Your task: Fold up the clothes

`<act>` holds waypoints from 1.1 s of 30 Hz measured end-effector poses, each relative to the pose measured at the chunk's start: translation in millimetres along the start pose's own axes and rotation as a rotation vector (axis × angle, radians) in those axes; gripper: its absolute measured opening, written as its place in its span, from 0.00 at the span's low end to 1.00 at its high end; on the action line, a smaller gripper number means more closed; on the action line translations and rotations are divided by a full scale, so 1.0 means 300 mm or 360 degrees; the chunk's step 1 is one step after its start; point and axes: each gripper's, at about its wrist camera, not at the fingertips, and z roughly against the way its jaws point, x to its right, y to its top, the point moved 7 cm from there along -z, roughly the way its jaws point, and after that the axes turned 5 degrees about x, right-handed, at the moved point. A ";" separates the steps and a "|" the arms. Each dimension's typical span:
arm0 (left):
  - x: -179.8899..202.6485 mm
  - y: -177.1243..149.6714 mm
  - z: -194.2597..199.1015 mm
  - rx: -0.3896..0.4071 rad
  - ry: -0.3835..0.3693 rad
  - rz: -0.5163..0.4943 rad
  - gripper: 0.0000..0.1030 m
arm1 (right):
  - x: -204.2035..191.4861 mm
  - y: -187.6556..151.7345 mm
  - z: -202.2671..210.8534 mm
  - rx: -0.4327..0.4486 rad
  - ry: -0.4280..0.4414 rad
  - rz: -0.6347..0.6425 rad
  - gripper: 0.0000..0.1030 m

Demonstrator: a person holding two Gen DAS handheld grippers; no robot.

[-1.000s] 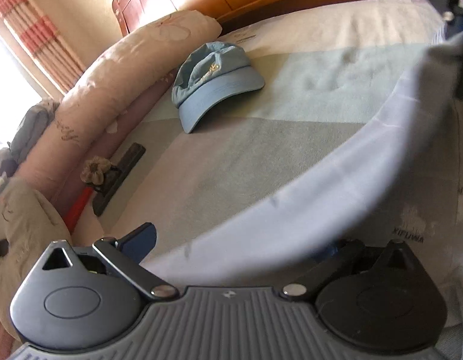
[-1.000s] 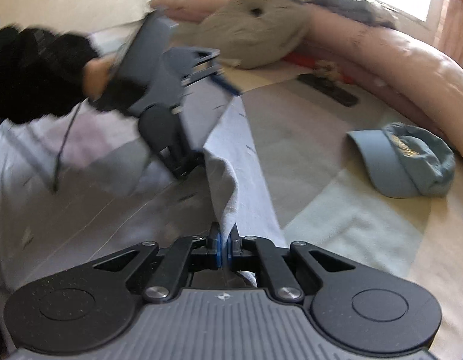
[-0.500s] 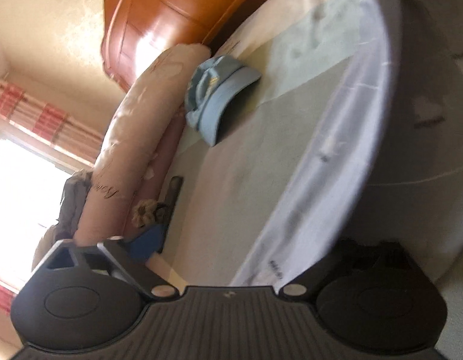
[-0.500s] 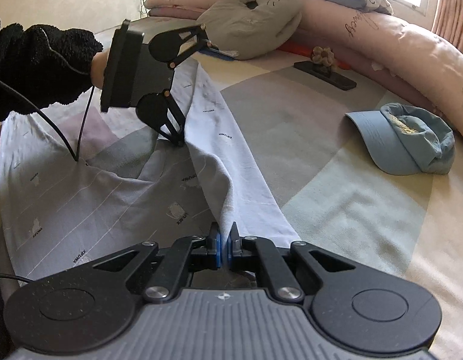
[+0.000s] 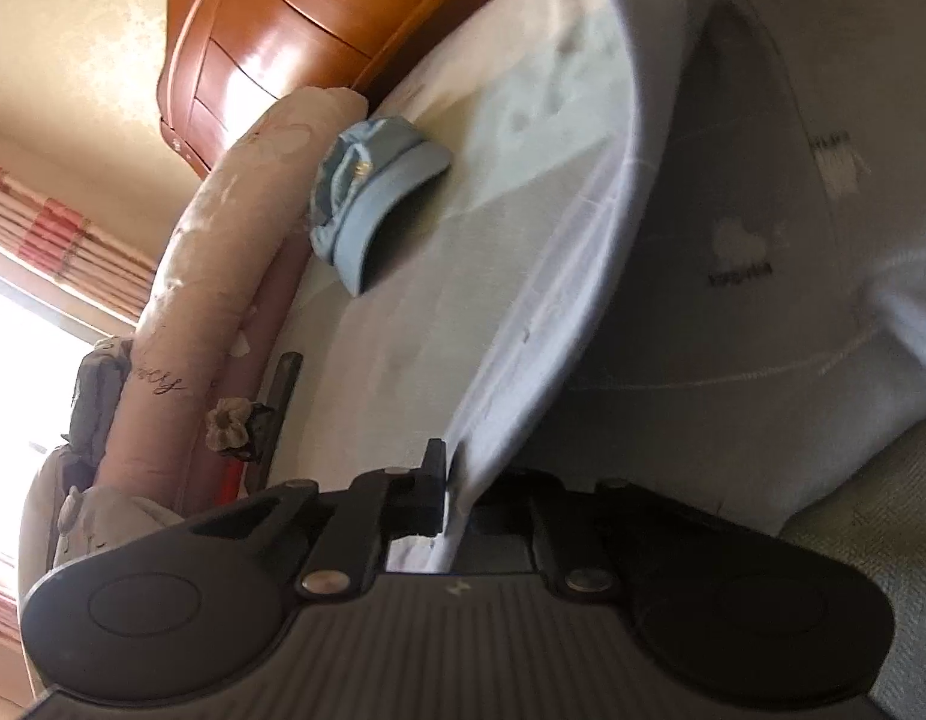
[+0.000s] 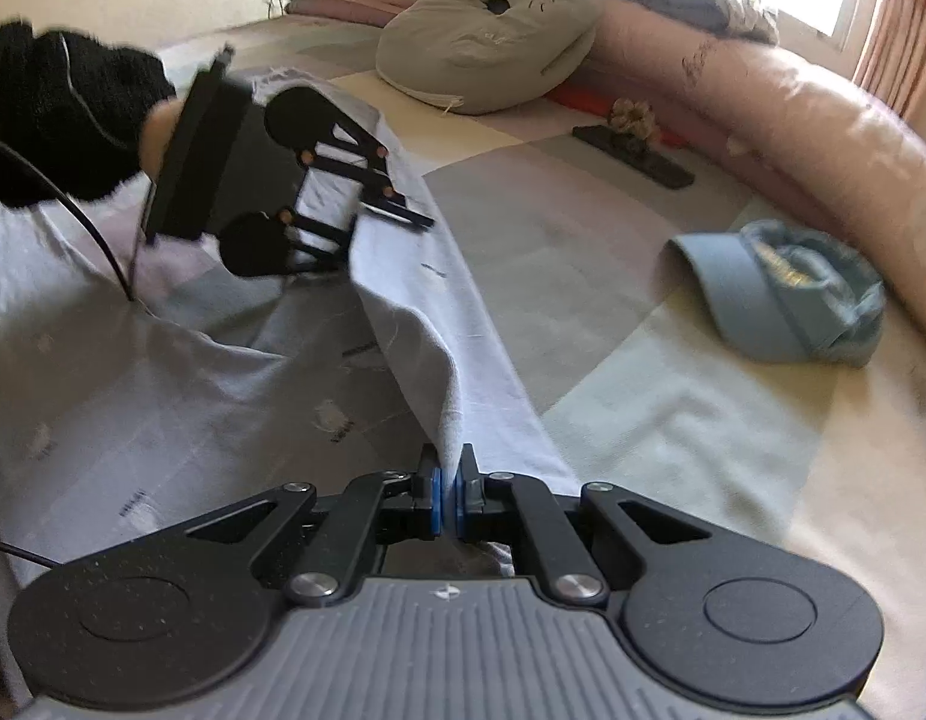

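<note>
A pale grey-blue garment (image 6: 163,390) with small printed logos lies spread on the bed, and one long edge of it is lifted into a ridge. My right gripper (image 6: 448,480) is shut on the near end of that edge, with cloth pinched between its blue pads. Farther along the same edge, my left gripper (image 6: 403,213) is turned on its side and shut on the cloth. In the left wrist view the garment (image 5: 733,240) fills the right side, and the left gripper (image 5: 448,480) pinches its edge; the right finger is hidden under the cloth.
A light blue cap (image 6: 781,300) lies on the bedspread to the right. A long pink rolled quilt (image 6: 793,138) runs along the far side, with a grey cushion (image 6: 493,42) and a dark flat object (image 6: 631,144) near it. A black sleeve (image 6: 55,114) holds the left gripper. A wooden headboard (image 5: 319,30) stands behind.
My left gripper went from wide open to shut on the garment's edge, rolling onto its side as it moved in. The right gripper kept still, shut on the cloth.
</note>
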 end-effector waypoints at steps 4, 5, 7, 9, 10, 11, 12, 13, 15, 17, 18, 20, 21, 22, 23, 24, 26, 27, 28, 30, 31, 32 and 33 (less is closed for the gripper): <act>-0.018 0.016 0.048 -0.0010 -0.0042 -0.0050 0.01 | -0.017 0.003 0.012 -0.0014 -0.0183 0.0171 0.05; -0.021 0.018 0.057 -0.0015 -0.0052 -0.0065 0.00 | -0.023 0.003 0.016 -0.0017 -0.0233 0.0218 0.05; -0.024 0.022 0.076 -0.0025 -0.0062 -0.0099 0.00 | -0.032 0.003 0.026 -0.0018 -0.0328 0.0315 0.05; -0.023 0.026 0.098 -0.0035 -0.0061 -0.0139 0.00 | -0.046 0.003 0.043 -0.0001 -0.0400 0.0408 0.05; -0.026 0.027 0.105 -0.0038 -0.0042 -0.0151 0.00 | -0.053 0.004 0.054 0.0014 -0.0409 0.0424 0.05; -0.030 0.026 0.104 -0.0048 -0.0023 -0.0150 0.00 | -0.060 0.005 0.066 0.0034 -0.0409 0.0430 0.05; -0.033 0.025 0.103 -0.0061 -0.0004 -0.0146 0.00 | -0.065 0.007 0.076 0.0046 -0.0402 0.0429 0.05; -0.031 0.024 0.098 -0.0071 -0.0001 -0.0144 0.04 | -0.070 0.008 0.084 0.0056 -0.0398 0.0430 0.05; -0.023 0.022 0.085 -0.0090 -0.0005 -0.0142 0.11 | -0.077 0.009 0.095 0.0068 -0.0402 0.0440 0.05; -0.001 0.016 0.070 -0.0094 -0.0006 -0.0178 0.11 | -0.081 0.010 0.101 0.0075 -0.0398 0.0443 0.05; 0.013 0.010 0.060 -0.0111 -0.0019 -0.0211 0.11 | -0.084 0.010 0.102 0.0078 -0.0397 0.0446 0.05; 0.029 0.001 0.042 -0.0112 0.0006 -0.0278 0.11 | -0.090 0.011 0.104 0.0083 -0.0393 0.0453 0.05; 0.033 -0.005 0.033 -0.0114 0.0027 -0.0302 0.12 | -0.093 0.011 0.104 0.0087 -0.0388 0.0456 0.05; 0.034 -0.009 0.021 -0.0127 0.0038 -0.0315 0.13 | -0.096 0.011 0.105 0.0090 -0.0384 0.0457 0.04; 0.034 -0.013 0.007 -0.0136 0.0054 -0.0320 0.16 | -0.096 0.011 0.105 0.0090 -0.0381 0.0451 0.04; 0.033 -0.016 -0.005 -0.0140 0.0070 -0.0322 0.18 | -0.096 0.012 0.105 0.0091 -0.0379 0.0446 0.04; 0.033 -0.023 -0.023 -0.0157 0.0064 -0.0299 0.13 | -0.096 0.010 0.106 0.0095 -0.0373 0.0435 0.04; 0.029 -0.022 -0.019 -0.0159 0.0059 -0.0274 0.08 | -0.099 0.008 0.108 0.0093 -0.0374 0.0436 0.04; 0.024 -0.020 -0.012 -0.0160 0.0054 -0.0249 0.03 | -0.101 0.005 0.109 0.0092 -0.0376 0.0440 0.04; 0.015 -0.016 0.002 -0.0161 0.0044 -0.0199 0.00 | -0.104 -0.005 0.111 0.0086 -0.0399 0.0477 0.04; 0.011 -0.013 0.016 -0.0160 0.0040 -0.0190 0.00 | -0.106 -0.012 0.112 0.0079 -0.0408 0.0495 0.04; 0.007 -0.010 0.033 -0.0159 0.0036 -0.0185 0.00 | -0.108 -0.018 0.113 0.0074 -0.0418 0.0513 0.04; 0.003 -0.007 0.047 -0.0158 0.0030 -0.0188 0.00 | -0.108 -0.023 0.113 0.0068 -0.0430 0.0530 0.04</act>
